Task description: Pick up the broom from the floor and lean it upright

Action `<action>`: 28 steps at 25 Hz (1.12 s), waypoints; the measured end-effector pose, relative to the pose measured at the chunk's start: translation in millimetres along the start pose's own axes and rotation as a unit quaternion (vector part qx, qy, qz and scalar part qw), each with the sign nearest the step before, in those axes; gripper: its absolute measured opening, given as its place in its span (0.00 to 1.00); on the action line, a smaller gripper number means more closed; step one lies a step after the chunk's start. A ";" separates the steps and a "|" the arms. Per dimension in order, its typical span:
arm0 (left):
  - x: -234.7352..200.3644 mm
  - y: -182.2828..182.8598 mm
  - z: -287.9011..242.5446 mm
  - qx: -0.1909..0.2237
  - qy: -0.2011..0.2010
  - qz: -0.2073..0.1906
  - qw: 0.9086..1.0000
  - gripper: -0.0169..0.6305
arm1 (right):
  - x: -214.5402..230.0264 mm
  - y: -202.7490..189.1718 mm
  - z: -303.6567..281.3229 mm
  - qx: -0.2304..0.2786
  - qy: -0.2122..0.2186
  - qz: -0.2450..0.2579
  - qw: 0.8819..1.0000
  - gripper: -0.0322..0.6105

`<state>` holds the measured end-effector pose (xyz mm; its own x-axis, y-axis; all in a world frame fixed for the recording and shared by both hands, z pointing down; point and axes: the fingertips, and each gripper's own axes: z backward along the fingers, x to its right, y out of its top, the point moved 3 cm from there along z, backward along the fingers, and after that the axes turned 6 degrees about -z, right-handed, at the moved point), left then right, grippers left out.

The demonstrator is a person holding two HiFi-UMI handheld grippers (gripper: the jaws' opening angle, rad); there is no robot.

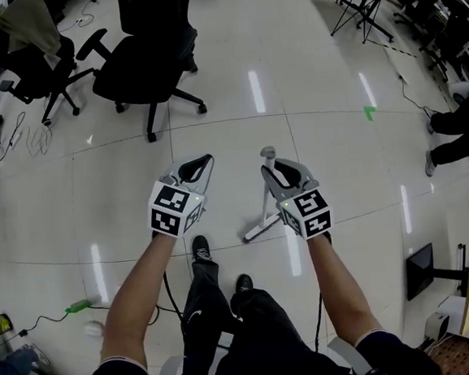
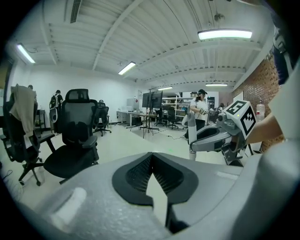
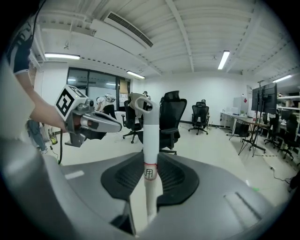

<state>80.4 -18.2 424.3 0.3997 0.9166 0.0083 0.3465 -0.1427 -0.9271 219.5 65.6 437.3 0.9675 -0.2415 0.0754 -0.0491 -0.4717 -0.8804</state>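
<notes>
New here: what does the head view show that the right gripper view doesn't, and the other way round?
Only the head view: the person's legs and shoes, and the broom's lower end. Only the right gripper view: the ceiling with lit lamps, and a red ring on the handle. Both: the right hand-held gripper shut on the white broom, the empty left hand-held gripper beside it, and black office chairs.

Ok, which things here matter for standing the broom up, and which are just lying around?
For the job: broom, held by the right gripper.
Lying about: black office chair, floor cables, small green object, tripod stand.
</notes>
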 end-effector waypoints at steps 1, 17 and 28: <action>1.5 6.0 8.3 0.003 0.004 0.004 1.000 0.03 | -1.8 6.8 4.9 0.006 -0.002 -0.002 1.000 0.20; -111.8 66.5 70.2 0.051 0.030 0.044 0.997 0.03 | -42.2 168.2 -63.3 0.079 -0.006 -0.004 0.997 0.20; -176.9 87.6 51.7 0.054 0.028 0.042 0.997 0.03 | -27.5 219.1 -128.4 0.076 -0.009 0.027 0.997 0.20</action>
<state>-3.8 -173.6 322.2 0.4716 0.8802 -0.0532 0.2177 -0.1747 -0.9603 150.3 -140.0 302.4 0.9688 -0.2472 0.0197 -0.0633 -0.3235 -0.9441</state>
